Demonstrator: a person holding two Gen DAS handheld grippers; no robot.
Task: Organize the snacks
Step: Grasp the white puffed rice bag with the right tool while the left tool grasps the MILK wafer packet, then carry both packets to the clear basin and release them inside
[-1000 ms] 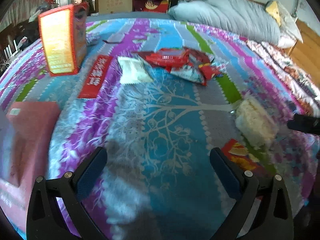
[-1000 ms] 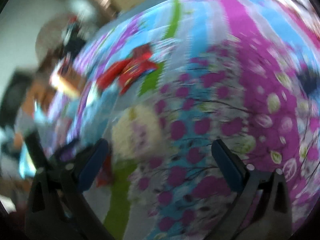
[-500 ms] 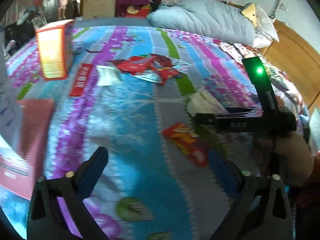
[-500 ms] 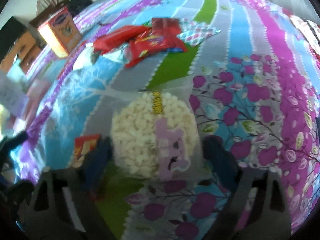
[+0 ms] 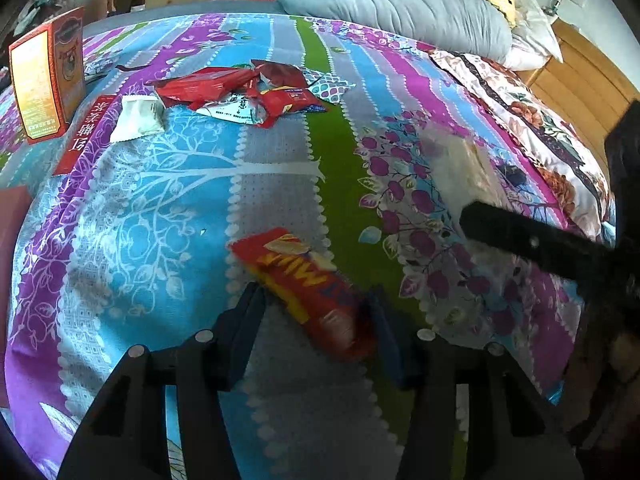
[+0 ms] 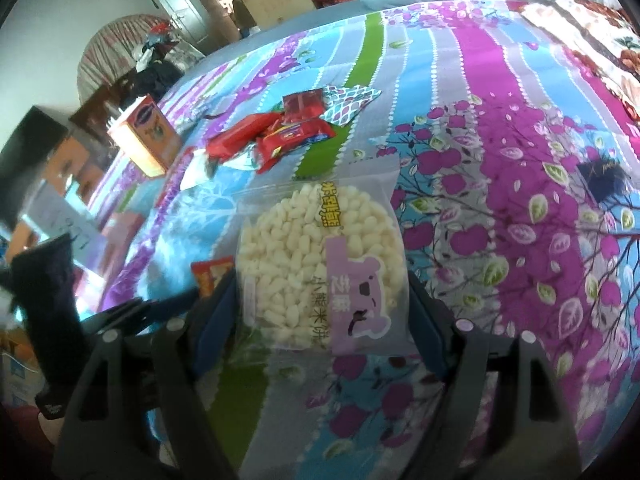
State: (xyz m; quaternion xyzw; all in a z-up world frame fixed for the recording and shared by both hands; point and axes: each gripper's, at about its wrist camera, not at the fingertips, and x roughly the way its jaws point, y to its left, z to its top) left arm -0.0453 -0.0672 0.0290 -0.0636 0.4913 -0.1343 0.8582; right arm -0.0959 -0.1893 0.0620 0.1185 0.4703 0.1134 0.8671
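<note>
Two snacks in hand, most of the sorting still ahead: on a patterned bedspread (image 5: 280, 184), the left gripper (image 5: 316, 312) has its fingers closed in around a red snack packet (image 5: 304, 276) at the lower centre of the left wrist view. The packet is blurred, so whether it is firmly pinched cannot be told.

In the right wrist view, the right gripper (image 6: 324, 312) pinches the sides of a clear bag of puffed rice cakes (image 6: 320, 264), lower centre of that frame, its near end apparently raised off the bedspread.

Neither item appears to have reached a final place. A loose heap of red wrappers (image 5: 240, 92) lies in the upper middle of the left view. A white sachet (image 5: 138, 118) and a flat red strip (image 5: 86, 132) sit beside it. An orange carton (image 5: 46, 76) stands upright at the upper left. No container or tidy row for the snacks is visible, so the job looks to be at an early stage.
</note>
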